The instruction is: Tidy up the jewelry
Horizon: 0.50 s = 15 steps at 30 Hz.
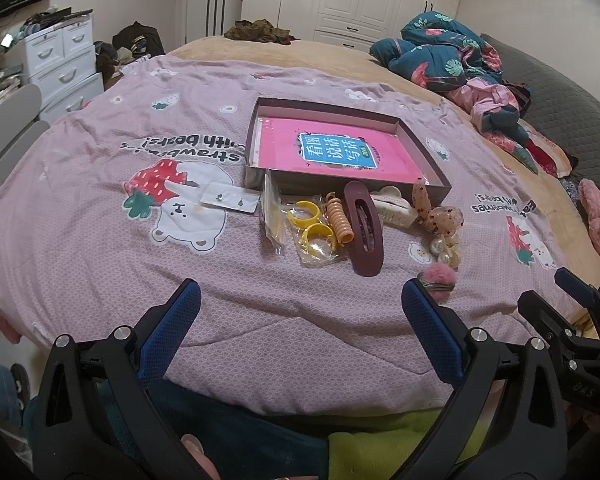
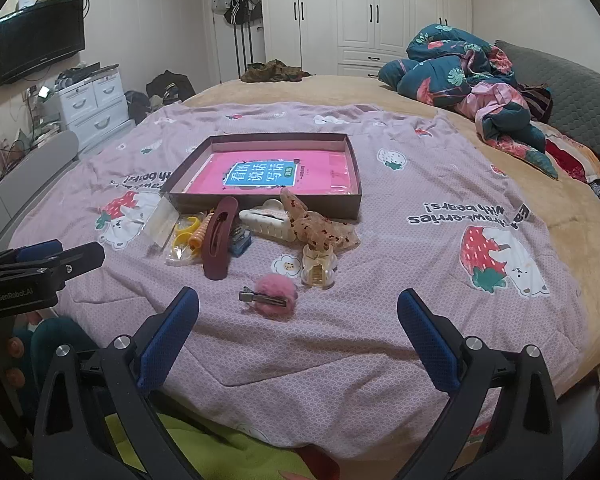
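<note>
Jewelry pile lies on the bed quilt (image 1: 260, 320), just in front of the shallow box (image 1: 428, 164), which is the landmark here. Against the box's near wall: cream claw clip (image 2: 266, 222) and a speckled sheer bow (image 2: 320, 232), the bow's tip leaning on the wall. Maroon oval clip (image 1: 364, 228) runs out from the wall toward the camera, w/ an orange coil tie (image 1: 339, 220) beside it and yellow rings in a clear bag (image 1: 312, 232) on that same side. Further left of the box's near corner, an earring card (image 1: 230, 199) sits apart on the bear print. Farther out from the box than the bow: clear claw clip w/ pearls (image 2: 318, 270), then a pink pompom clip (image 2: 274, 294), nearest the cameras. Small blue clip (image 2: 240, 245) is tucked between maroon and cream clips.

Inside the box: pink booklet (image 2: 260, 174), flat.

Left gripper (image 1: 300, 308) is spread wide, holding nothing, above the quilt well short of the pile. Right gripper (image 2: 298, 316) is likewise spread, empty, the pompom clip just beyond its tips.
</note>
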### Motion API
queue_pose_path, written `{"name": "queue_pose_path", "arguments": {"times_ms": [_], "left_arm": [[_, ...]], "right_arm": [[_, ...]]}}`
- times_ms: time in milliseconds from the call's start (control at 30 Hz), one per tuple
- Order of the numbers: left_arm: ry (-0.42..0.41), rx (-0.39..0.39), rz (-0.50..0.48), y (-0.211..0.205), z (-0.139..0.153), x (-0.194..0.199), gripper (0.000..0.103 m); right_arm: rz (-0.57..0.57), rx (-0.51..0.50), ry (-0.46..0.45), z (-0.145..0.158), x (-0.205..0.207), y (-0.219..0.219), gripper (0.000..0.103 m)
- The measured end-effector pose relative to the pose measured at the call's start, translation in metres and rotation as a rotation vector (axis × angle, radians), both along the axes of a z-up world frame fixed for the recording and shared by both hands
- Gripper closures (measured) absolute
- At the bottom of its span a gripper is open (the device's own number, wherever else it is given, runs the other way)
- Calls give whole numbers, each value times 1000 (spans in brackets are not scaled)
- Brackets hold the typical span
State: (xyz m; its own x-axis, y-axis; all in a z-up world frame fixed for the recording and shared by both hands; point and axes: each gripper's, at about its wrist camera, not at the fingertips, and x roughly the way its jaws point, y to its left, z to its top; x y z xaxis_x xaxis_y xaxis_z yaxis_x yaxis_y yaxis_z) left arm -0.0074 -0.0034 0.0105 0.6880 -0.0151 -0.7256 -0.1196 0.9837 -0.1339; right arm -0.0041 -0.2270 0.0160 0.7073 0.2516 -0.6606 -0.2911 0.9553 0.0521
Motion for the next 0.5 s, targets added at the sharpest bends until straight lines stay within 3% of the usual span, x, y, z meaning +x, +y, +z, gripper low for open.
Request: {"name": "queue_pose_path", "arguments": {"times_ms": [500], "left_arm": [[2,0,7,2,1,0,9]], "right_arm": [[7,4,-6,2,1,1,4]]}}
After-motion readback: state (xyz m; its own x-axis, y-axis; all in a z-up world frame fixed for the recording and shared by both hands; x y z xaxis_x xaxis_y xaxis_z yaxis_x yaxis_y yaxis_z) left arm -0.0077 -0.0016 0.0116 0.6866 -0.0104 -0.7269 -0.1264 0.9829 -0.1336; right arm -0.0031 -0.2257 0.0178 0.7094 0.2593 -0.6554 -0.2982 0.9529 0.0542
